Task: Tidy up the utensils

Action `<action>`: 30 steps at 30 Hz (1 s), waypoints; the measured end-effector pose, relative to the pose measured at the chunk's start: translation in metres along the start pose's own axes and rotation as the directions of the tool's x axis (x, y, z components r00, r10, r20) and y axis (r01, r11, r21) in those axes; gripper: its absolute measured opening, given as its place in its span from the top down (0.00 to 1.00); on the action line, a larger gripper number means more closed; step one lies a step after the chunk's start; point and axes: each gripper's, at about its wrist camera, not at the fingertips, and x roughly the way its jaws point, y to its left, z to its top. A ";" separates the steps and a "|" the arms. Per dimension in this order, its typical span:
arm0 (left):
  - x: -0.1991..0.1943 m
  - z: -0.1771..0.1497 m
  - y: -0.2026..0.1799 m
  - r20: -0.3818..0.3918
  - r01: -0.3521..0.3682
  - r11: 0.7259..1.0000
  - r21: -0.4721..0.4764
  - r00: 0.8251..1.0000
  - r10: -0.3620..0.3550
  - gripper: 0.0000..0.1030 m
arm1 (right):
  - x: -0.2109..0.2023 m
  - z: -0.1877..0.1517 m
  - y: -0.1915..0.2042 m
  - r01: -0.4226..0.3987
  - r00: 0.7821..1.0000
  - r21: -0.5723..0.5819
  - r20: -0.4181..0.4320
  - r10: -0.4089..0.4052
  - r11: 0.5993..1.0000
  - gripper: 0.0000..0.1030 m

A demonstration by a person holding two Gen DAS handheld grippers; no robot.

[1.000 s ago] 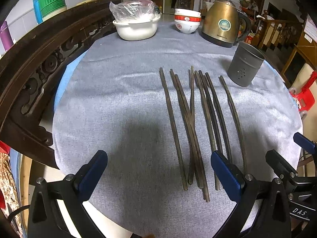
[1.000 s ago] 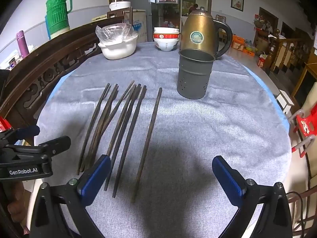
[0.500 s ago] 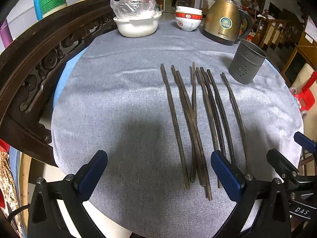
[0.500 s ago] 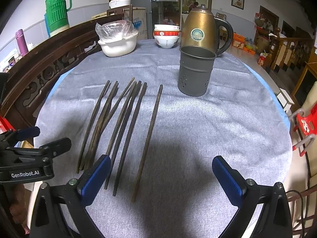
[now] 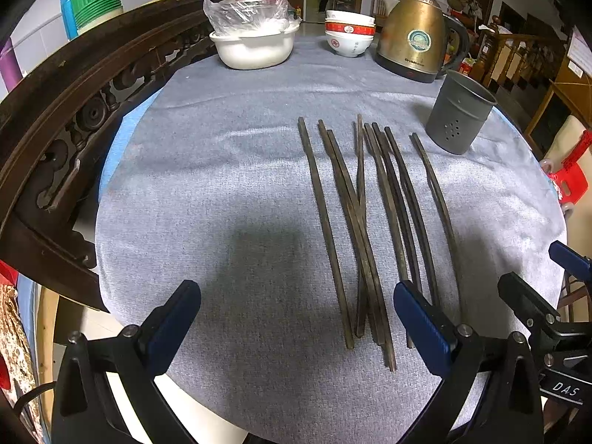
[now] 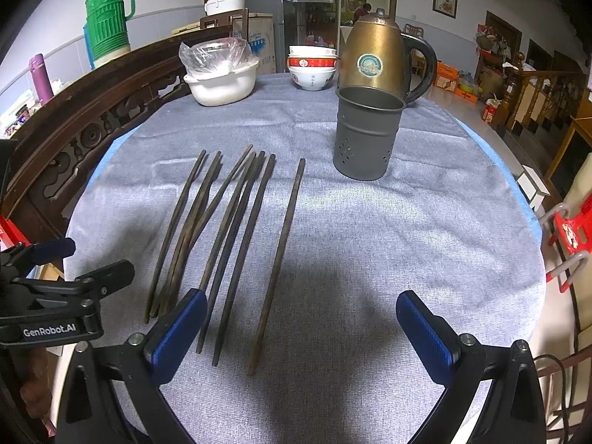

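Both grippers creep slightly forward since a second ago; nothing else changes. Your left gripper [image 5: 296, 318] and right gripper [image 6: 299, 325] gape wide, empty. Chopsticks [image 6: 236, 229] lie untouched left of the perforated holder [image 6: 364, 140]; no sorting yet.

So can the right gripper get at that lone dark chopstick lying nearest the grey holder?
Probably yes. The right gripper has its jaws wide open, and the lone dark wooden chopstick lies apart from the others, flat on the grey cloth, with nothing in between.
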 end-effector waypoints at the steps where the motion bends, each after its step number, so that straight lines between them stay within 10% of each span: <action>1: 0.000 0.000 0.000 0.000 0.000 1.000 0.000 1.000 0.000 0.00 | 0.000 0.000 0.000 -0.002 1.000 0.001 -0.001 0.002 1.000 0.00; 30: 0.000 0.001 -0.001 -0.002 0.011 1.000 0.011 1.000 -0.011 0.00 | 0.003 0.003 -0.001 0.006 1.000 0.003 -0.006 -0.006 1.000 0.00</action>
